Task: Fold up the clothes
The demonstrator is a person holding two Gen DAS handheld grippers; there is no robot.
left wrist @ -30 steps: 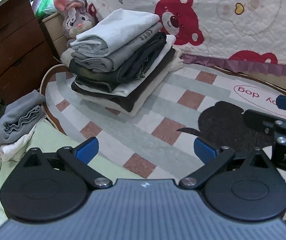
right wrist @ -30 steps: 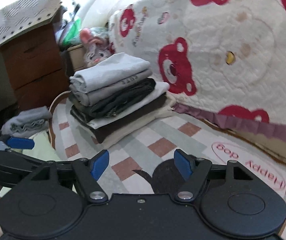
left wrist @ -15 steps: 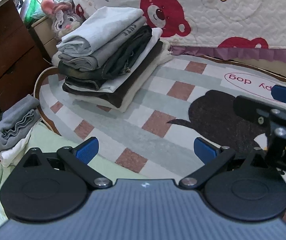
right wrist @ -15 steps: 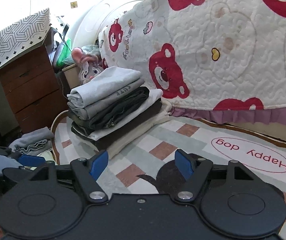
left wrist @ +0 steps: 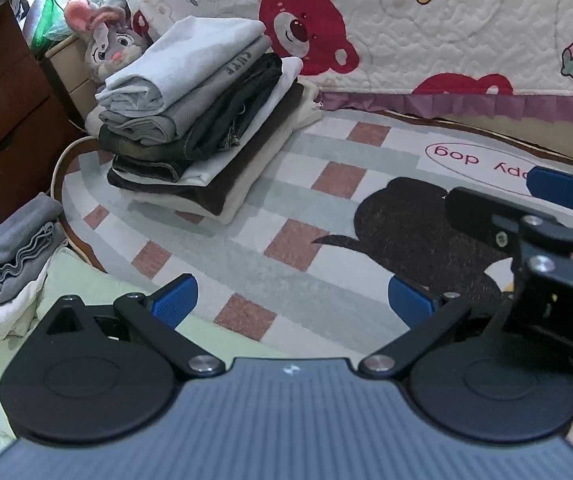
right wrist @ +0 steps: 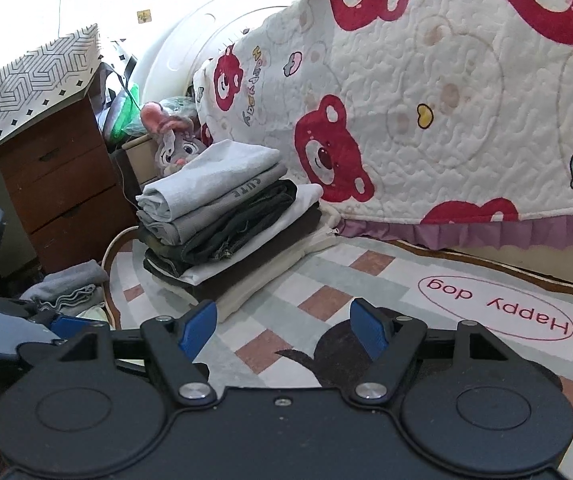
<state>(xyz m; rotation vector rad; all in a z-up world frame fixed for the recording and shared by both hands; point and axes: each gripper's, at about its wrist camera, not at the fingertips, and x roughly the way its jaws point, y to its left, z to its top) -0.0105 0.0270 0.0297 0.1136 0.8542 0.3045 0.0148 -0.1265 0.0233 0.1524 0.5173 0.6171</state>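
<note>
Left gripper (left wrist: pixel 290 300): jaws spread wide, nothing between the blue pads. Right gripper (right wrist: pixel 282 326): likewise released and empty. Both hover low over the checked rug (left wrist: pixel 286 184).

Nearest cloth: a pale green garment (left wrist: pixel 82 292) lying flat under the left gripper's left finger, at the rug's near-left edge. Judged to be the next piece to fold. Just beyond it, a small grey bundle (left wrist: pixel 14 248) resting on something white. Further back on the rug, the folded stack (left wrist: pixel 202 128), leaning against nothing, top layers rolled and overhanging the near-left side. Behind it, a plush rabbit (left wrist: pixel 106 40), then the bear-print quilt (left wrist: pixel 426 32) hanging off the bed.

Risks, as judged:
- The two grippers sit close together; the right one crosses the left wrist view at the right edge. A reach toward the green garment could knock one against the other.
- A single-layer pinch on the thin green cloth may drag it off the rug instead of lifting it.
- The stack looks uneven; another piece set on top carelessly could tip it toward the brown dresser (right wrist: pixel 62 184).

View differences: left wrist shows the green garment broadly; right wrist shows only a sliver of it, but adds the dresser's patterned cloth top (right wrist: pixel 30 80) and the full "Happy dog" label (right wrist: pixel 494 316), cut off in the left view.
</note>
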